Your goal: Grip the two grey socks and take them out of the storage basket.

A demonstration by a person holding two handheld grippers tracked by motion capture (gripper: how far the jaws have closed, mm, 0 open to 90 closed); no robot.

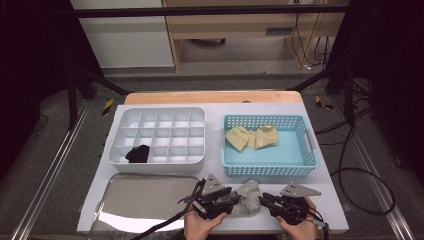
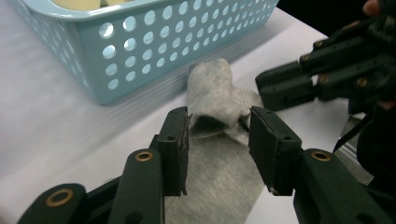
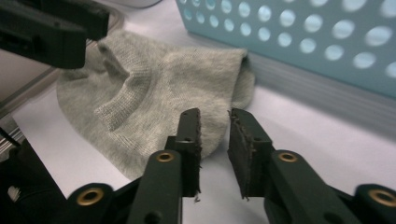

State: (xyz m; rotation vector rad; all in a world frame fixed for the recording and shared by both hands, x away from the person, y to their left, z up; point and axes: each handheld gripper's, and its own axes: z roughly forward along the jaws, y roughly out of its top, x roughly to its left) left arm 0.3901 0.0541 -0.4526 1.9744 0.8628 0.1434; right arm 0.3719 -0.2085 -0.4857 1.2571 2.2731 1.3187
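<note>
A grey sock (image 1: 248, 196) lies crumpled on the white table near the front edge, just before the blue basket. My left gripper (image 1: 233, 200) comes at it from the left. In the left gripper view its jaws (image 2: 218, 119) stand open around the sock's raised, folded cuff (image 2: 212, 100), with the pads at the fabric's sides and no squeeze visible. My right gripper (image 1: 266, 200) is at the sock's right end. Its jaws (image 3: 214, 116) stand a narrow gap apart over bare table, beside the edge of the sock (image 3: 154, 93), with nothing between them.
The blue perforated basket (image 1: 310, 145) holds two pale yellow socks (image 1: 250, 137). A white compartment box (image 1: 120, 125) at the left has a black item (image 1: 138, 153) in a front cell. A metal tray (image 1: 140, 200) lies front left. The table's front edge is close below the hands.
</note>
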